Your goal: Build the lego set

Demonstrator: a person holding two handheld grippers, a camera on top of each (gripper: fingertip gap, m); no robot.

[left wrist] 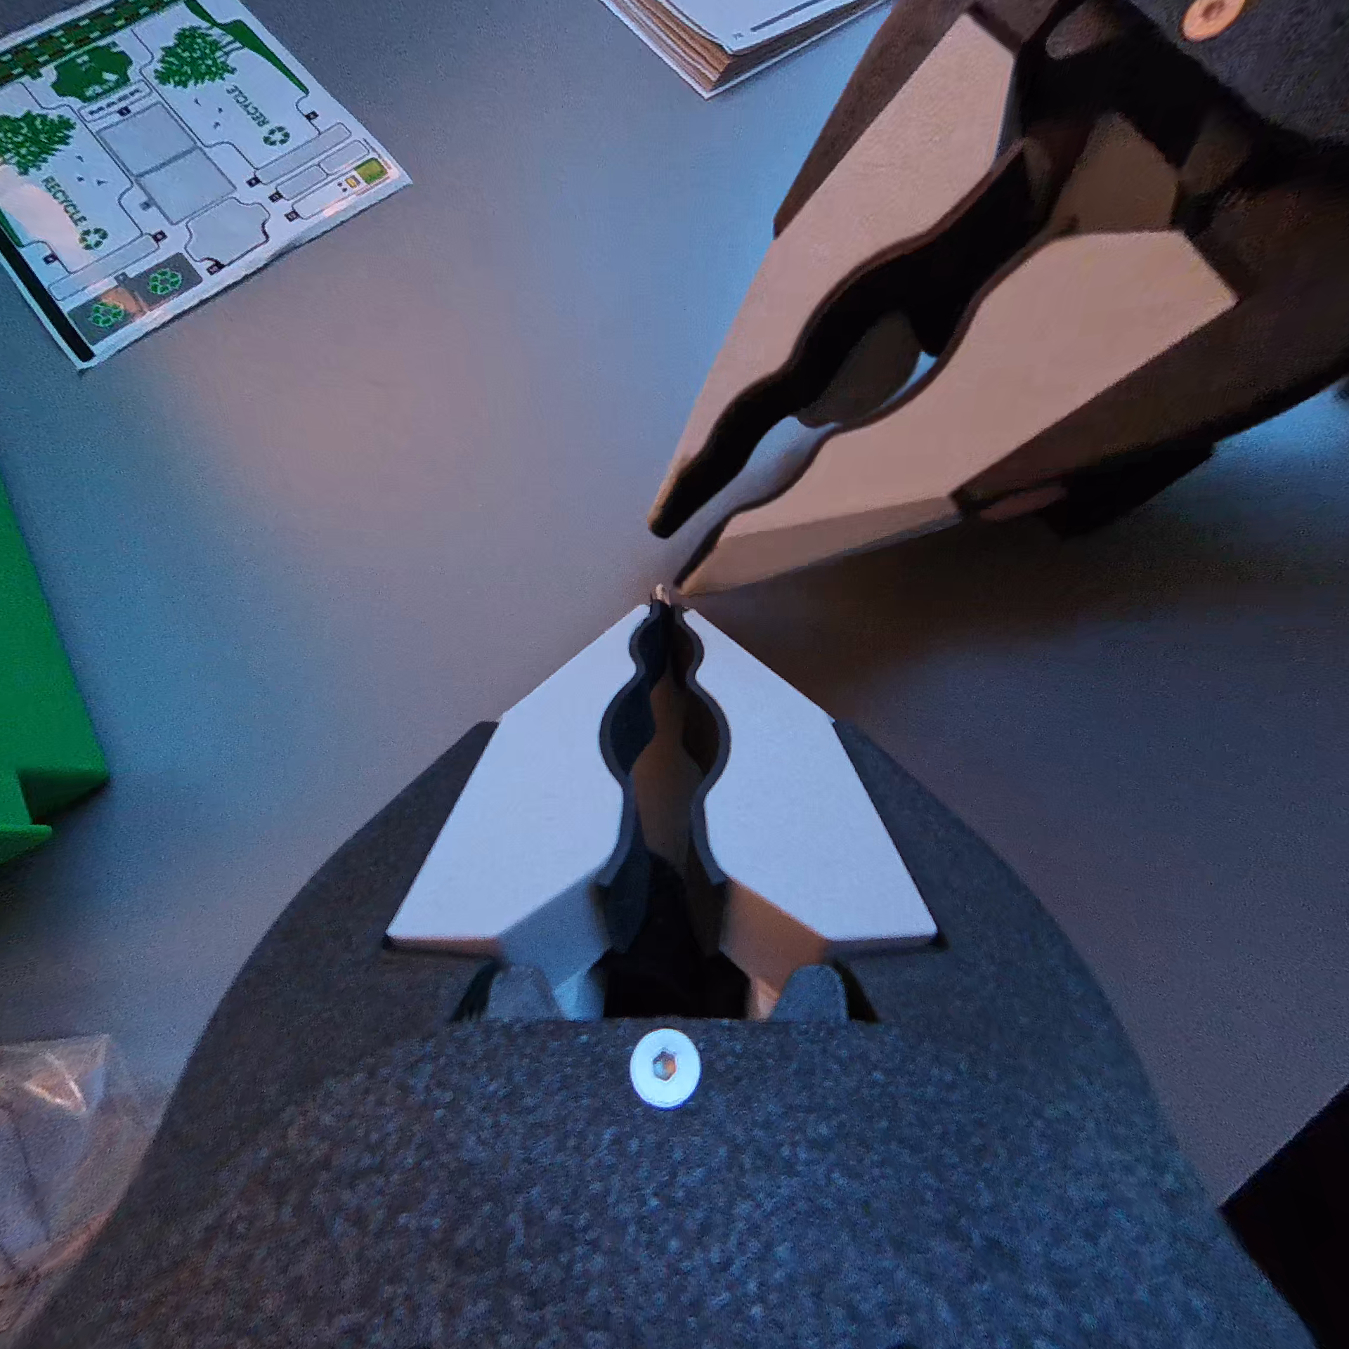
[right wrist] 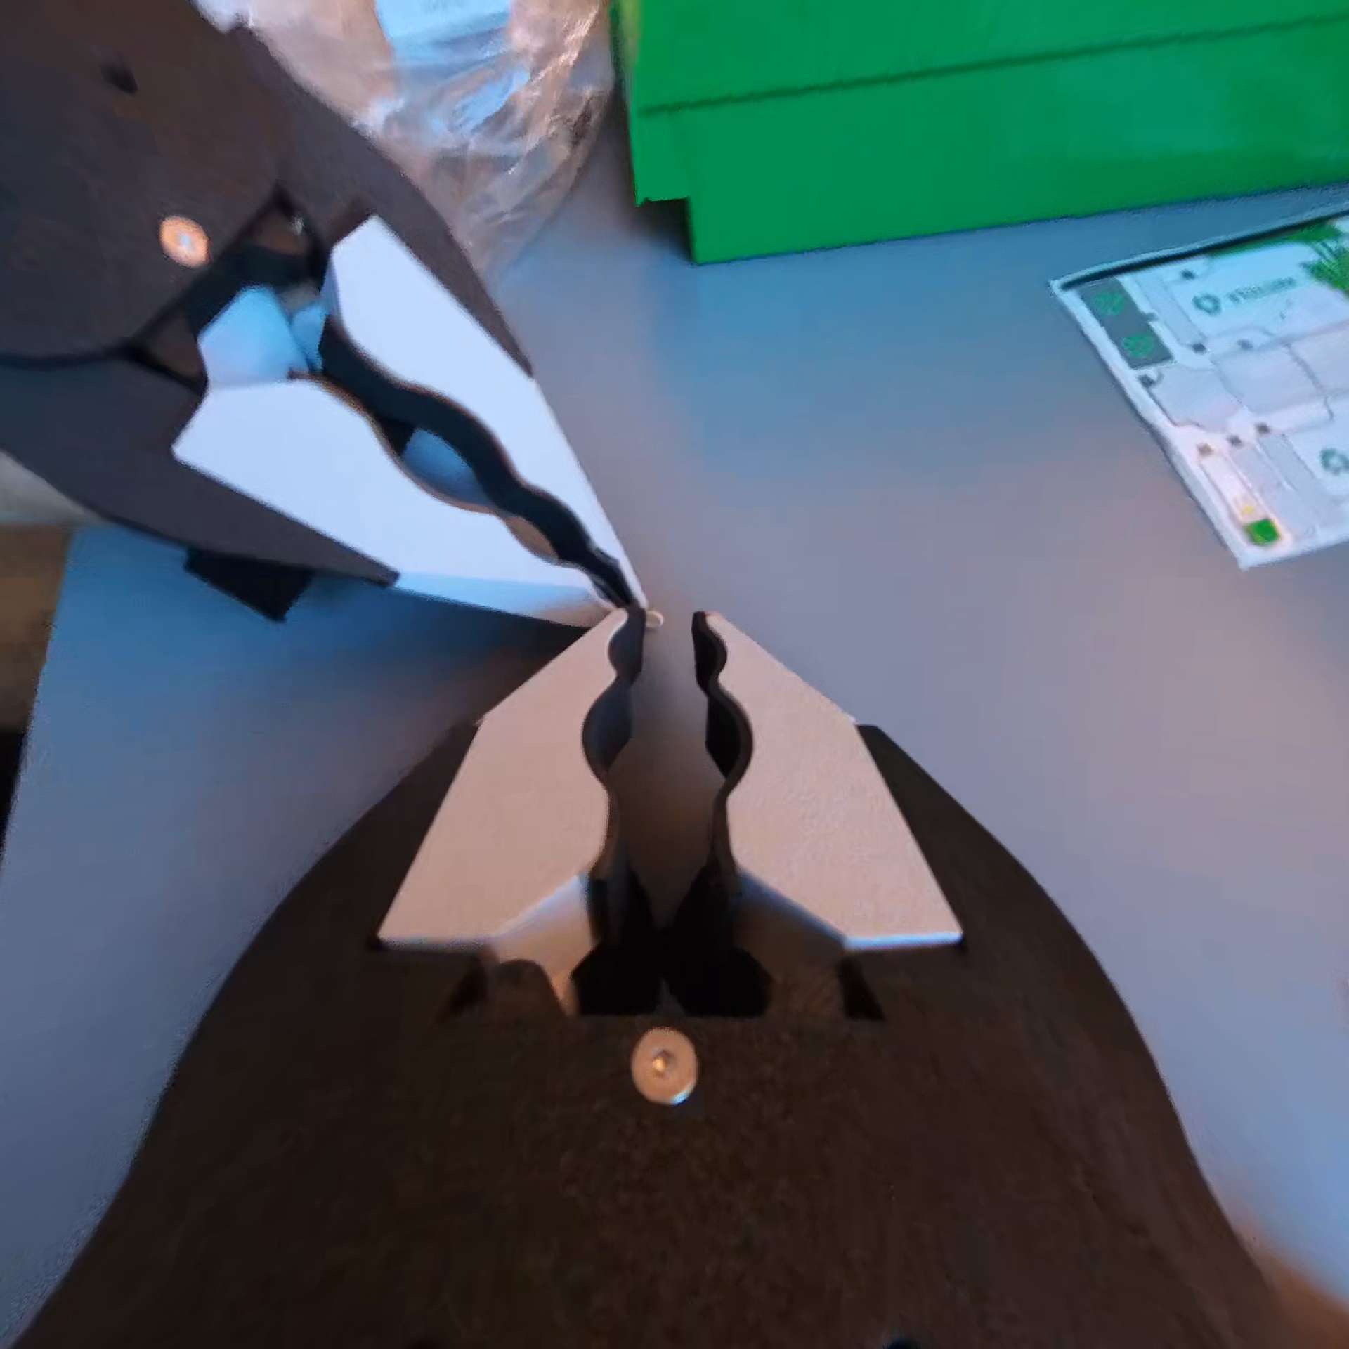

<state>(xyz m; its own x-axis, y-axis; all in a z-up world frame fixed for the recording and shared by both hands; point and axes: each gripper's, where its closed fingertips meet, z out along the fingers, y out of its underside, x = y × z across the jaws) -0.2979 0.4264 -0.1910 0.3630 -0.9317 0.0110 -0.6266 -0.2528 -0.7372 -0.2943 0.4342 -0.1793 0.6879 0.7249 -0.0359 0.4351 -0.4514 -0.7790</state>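
1. Pinching a tiny pale piece (left wrist: 660,593) at its very tips, the left tool (left wrist: 666,609) is clamped together just over the grey surface (left wrist: 438,511).
2. Right tool (right wrist: 663,620) is apart, one tip right beside the piece.
3. Risk: grip's so marginal a nudge during handoff probably pops it loose.

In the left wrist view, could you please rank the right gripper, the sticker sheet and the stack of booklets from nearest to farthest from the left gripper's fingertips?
1. Right gripper: its tips nearly meet the left gripper, from the upper right.
2. Sticker sheet: flat on the grey table, far upper left.
3. Stack of booklets: at the top edge, slightly farther; the margin is modest.
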